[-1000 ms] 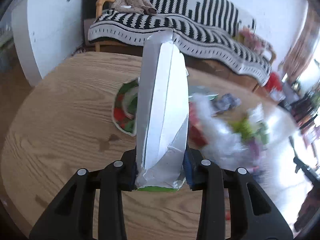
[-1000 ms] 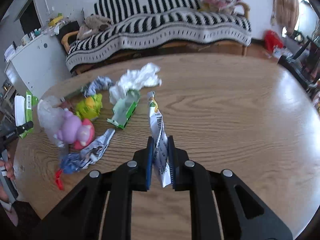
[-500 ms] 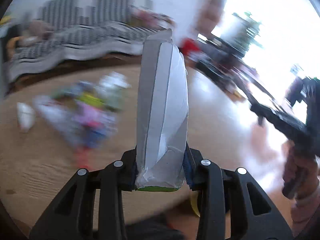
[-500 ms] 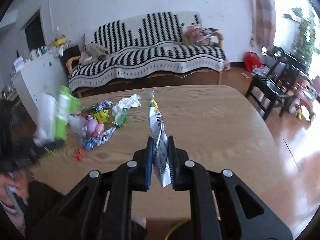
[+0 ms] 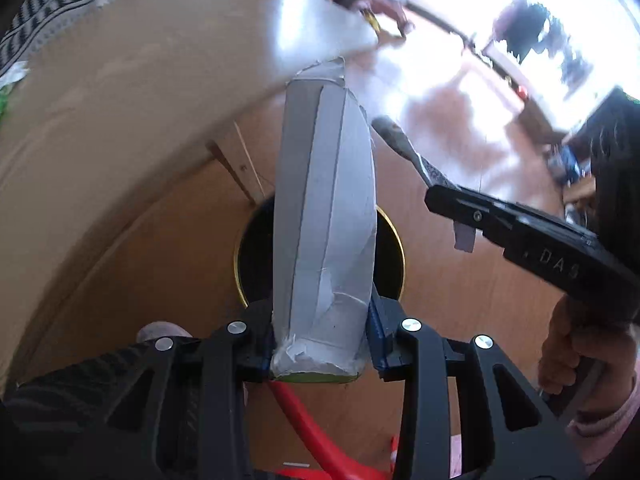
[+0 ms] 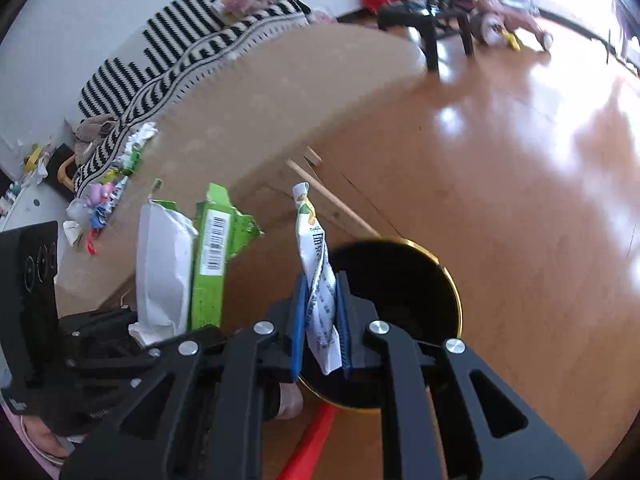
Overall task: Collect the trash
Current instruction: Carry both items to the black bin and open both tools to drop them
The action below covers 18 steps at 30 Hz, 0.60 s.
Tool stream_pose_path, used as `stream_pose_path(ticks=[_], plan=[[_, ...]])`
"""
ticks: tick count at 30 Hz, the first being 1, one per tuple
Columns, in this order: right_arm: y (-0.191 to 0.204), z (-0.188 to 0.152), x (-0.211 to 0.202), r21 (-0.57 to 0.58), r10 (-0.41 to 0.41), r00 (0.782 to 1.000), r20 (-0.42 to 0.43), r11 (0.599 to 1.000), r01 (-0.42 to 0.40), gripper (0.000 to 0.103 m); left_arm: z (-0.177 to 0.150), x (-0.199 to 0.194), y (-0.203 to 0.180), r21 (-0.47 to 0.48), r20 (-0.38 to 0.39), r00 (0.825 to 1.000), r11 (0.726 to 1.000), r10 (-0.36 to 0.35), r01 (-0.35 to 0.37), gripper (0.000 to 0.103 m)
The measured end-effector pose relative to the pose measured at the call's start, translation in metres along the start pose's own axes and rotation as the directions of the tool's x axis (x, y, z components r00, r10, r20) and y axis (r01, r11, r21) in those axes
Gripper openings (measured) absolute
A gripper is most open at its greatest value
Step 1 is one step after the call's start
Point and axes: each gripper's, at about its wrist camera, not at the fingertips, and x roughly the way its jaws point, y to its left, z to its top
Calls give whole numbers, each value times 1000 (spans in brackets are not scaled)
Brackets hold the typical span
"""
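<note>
Two tongs [image 5: 322, 342] [image 6: 322, 320] — one carton [image 5: 326, 216], one wrapper [image 6: 318, 280], one bin [image 6: 424, 280].

A home living room: striped sofa [image 6: 188, 48], wooden table [image 6: 280, 100], toys.

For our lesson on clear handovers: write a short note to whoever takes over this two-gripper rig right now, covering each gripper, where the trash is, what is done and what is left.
Left gripper: shut on a flattened green and white carton, held above the black bin.
Right gripper: shut on a crumpled white snack wrapper, at the bin's gold rim.
Done: both pieces lifted off the wooden table and carried to the bin on the floor.
Left: release both into the bin, then fetch the trash pile at the table's far edge.
</note>
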Motion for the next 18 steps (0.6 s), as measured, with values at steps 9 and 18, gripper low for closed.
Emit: stream_pose_path(ticks=[9, 18], plan=[[-16, -6, 12, 57, -10, 1000, -13, 998, 11, 14, -3, 29, 4, -3, -61, 998, 1000, -27, 27, 35], [-32, 7, -1, 154, -73, 997, 23, 986, 68, 88, 1, 19, -6, 59, 44, 999, 998, 15, -17, 97]])
